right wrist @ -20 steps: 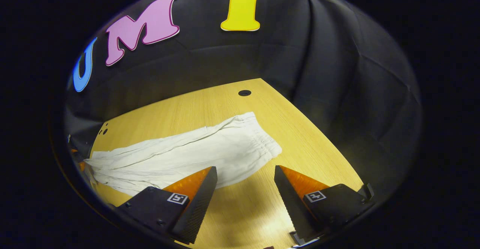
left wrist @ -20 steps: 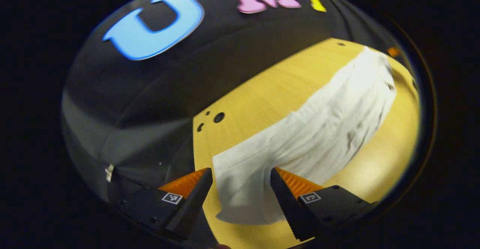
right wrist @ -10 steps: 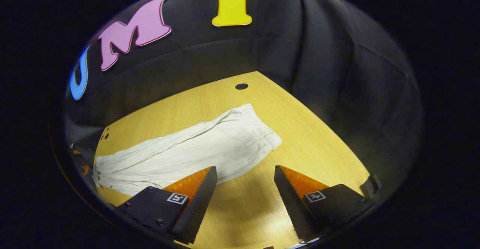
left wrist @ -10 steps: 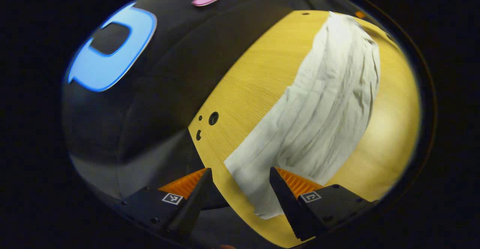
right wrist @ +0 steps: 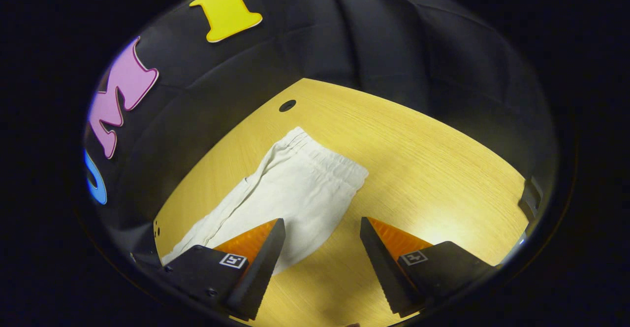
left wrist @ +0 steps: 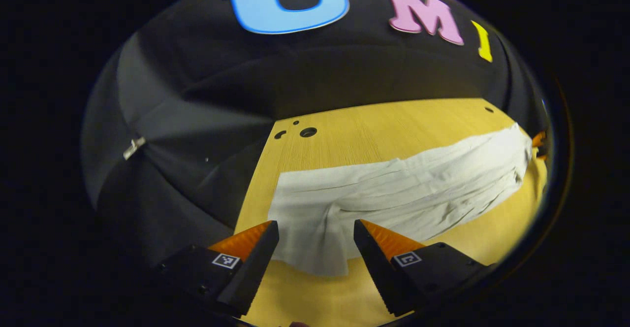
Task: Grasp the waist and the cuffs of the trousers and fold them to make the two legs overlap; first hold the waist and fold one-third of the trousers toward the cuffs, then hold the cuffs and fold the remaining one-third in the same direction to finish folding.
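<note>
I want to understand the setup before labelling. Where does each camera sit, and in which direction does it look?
Left gripper view: rides on the left gripper, above the table's near edge, and looks along the white trousers from their cuff end; its own two fingers, held apart, show at the bottom.
Right gripper view: rides on the right gripper, facing the trousers' elastic waist and the table; its own two fingers are apart at the bottom.
Shared: the same trousers, wooden table and black booth wall.

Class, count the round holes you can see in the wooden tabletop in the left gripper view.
4: three clustered at the far left corner, large hole, slot-like hole, tiny hole, plus one far-right hole. The trousers may hide more.
</note>
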